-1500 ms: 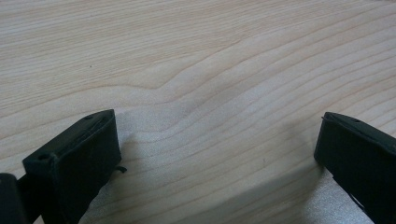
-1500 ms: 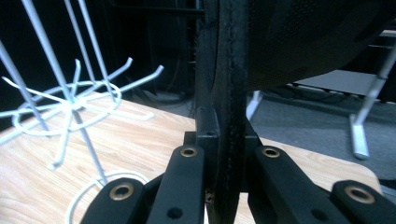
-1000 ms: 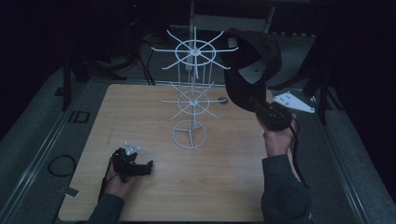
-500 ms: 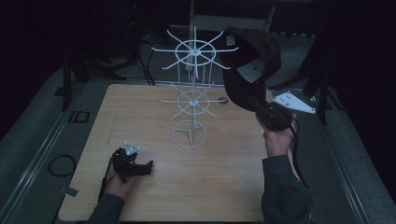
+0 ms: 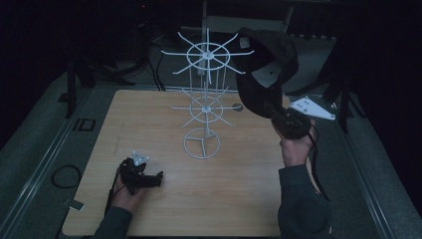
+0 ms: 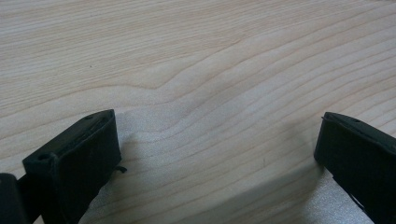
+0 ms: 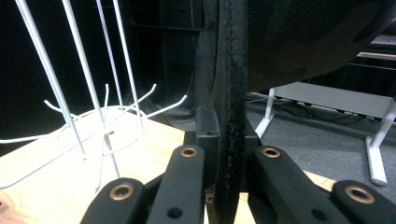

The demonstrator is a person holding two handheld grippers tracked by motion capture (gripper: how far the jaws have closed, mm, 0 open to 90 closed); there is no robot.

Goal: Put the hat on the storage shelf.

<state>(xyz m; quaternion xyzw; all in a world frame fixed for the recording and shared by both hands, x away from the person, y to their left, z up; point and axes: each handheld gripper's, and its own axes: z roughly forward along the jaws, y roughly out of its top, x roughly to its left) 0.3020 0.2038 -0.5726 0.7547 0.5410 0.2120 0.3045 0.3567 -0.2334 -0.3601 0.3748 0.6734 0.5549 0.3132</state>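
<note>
A person seated at a pale wooden table point(image 5: 149, 129) works two handheld grippers beside a white wire display rack point(image 5: 205, 94), which stands upright at the table's centre on a ring-shaped base, its two tiers of hooked arms spreading outward.

The right gripper point(image 5: 272, 107), raised above the table's right side in the person's right hand point(image 5: 294, 148), is clenched on a black cap point(image 5: 266, 69). In the right gripper view, the jaws press from both sides on the cap's stitched edge point(image 7: 229, 116), with the crown swelling up and to the right. From the high view, the cap hangs just beside the rack's upper tier on its right; whether it touches a hook cannot be told.

The left gripper point(image 5: 158, 179) rests low on the near left part of the table, held in the left hand point(image 5: 127, 196) and well apart from the rack. In the left gripper view, its jaws stand wide apart over bare wood grain point(image 6: 210, 93), with nothing between them.
</note>
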